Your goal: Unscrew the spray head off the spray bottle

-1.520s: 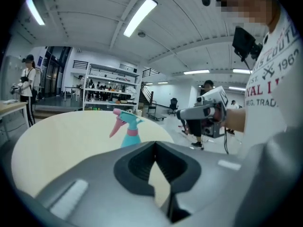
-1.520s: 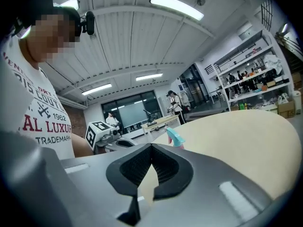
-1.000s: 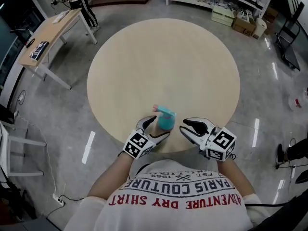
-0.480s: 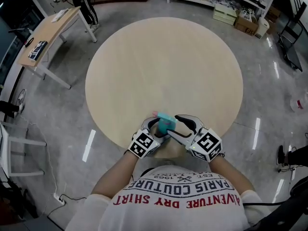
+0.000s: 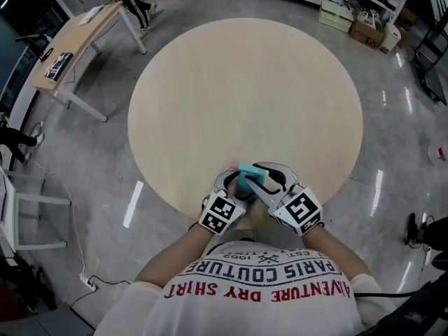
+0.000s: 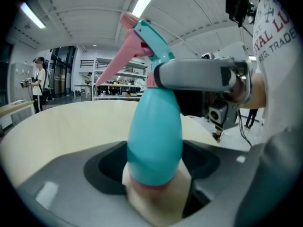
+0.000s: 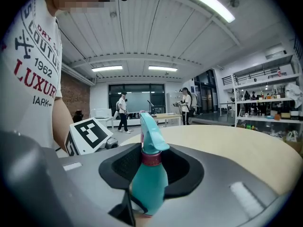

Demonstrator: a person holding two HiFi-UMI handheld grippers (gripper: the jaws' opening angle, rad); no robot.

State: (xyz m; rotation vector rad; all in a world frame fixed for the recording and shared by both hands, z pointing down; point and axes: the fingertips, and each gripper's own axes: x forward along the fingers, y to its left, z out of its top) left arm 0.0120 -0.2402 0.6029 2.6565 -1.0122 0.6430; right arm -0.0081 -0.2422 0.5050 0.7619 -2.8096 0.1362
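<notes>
Our left gripper [image 5: 235, 185], jaws wide, clamps the spray bottle [image 6: 154, 136] upright at the tabletop's [image 5: 245, 89] near edge to stop it turning. Our right gripper's [image 5: 262, 180] jaws have just been closing on the spray head [image 7: 149, 137] at its collar, likely to twist.

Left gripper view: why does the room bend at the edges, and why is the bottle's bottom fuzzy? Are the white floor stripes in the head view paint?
Left gripper view: a wide-angle lens bows the ceiling and darkens the corners; the spray bottle sits very close, so its base blurs. Head view: the stripes look like light glare on a glossy floor.
</notes>
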